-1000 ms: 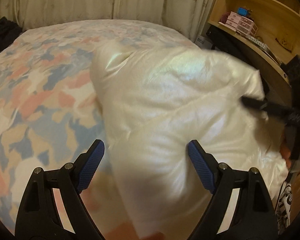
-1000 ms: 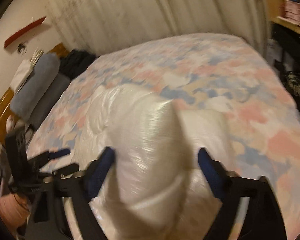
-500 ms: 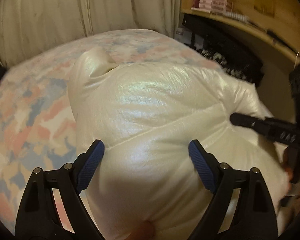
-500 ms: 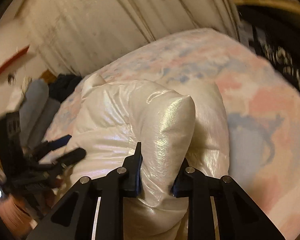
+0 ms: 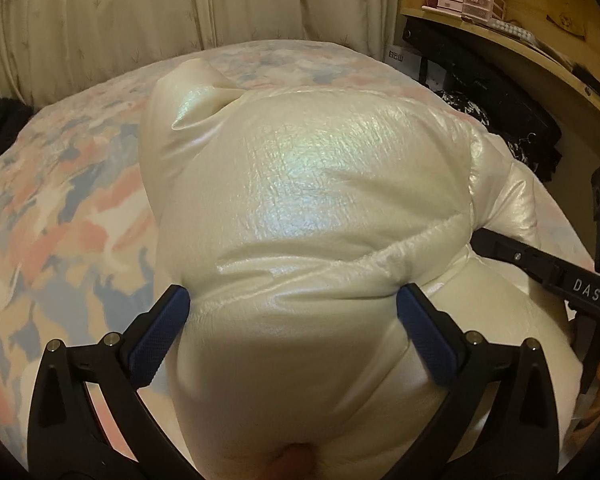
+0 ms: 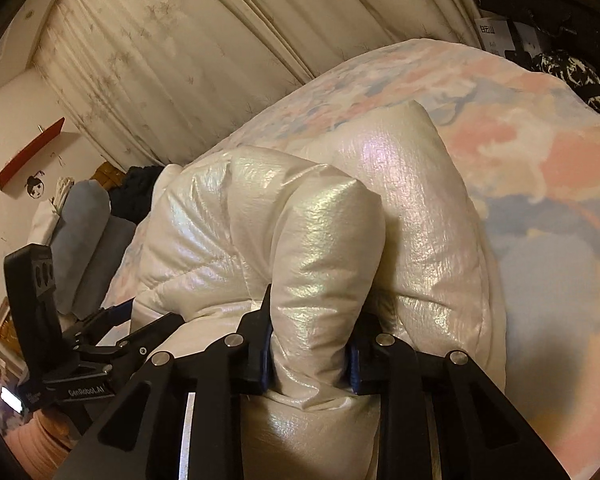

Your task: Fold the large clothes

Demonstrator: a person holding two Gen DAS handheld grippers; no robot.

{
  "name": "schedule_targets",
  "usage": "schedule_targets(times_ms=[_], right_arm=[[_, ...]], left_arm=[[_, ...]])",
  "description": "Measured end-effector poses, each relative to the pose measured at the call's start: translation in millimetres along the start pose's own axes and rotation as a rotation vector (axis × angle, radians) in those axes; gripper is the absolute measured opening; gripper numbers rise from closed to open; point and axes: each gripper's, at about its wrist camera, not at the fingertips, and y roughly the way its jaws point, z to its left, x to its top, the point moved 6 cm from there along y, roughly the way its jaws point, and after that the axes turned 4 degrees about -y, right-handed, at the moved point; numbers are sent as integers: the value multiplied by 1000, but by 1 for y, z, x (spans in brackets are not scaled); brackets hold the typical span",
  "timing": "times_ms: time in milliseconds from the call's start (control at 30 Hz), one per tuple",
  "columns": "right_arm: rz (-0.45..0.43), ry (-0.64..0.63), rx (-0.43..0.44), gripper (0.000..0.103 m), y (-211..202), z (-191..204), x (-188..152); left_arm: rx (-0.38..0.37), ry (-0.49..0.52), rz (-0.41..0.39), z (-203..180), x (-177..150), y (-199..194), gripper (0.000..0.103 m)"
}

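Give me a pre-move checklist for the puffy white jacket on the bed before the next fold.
1. Right gripper pinching a ridge of the white jacket: ok, though its jaws are opening slightly.
2. Left gripper free of the fabric: ok; jaws opening, the jacket bulges between the pads.
3. Jacket resting on the bed: ok.
4. Two grippers apart from each other: ok.
5. Bare bedspread beside the jacket for the fold: ok.
6. Sleeves tucked in under the bundle: cannot tell.
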Motion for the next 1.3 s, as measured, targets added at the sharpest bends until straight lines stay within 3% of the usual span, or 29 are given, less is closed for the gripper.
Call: schedule_targets(times_ms=[933, 1167, 1300], right_arm=[[-22, 10, 21, 26, 12, -7, -12], [17, -6, -19, 27, 11, -4, -8], [61, -31, -75, 33, 7, 1, -2]], left_arm=[[-43, -26, -65, 22, -25, 20, 103], [-51, -30, -67, 23, -24, 18, 103], [-63, -45, -47, 24, -22, 16, 103]])
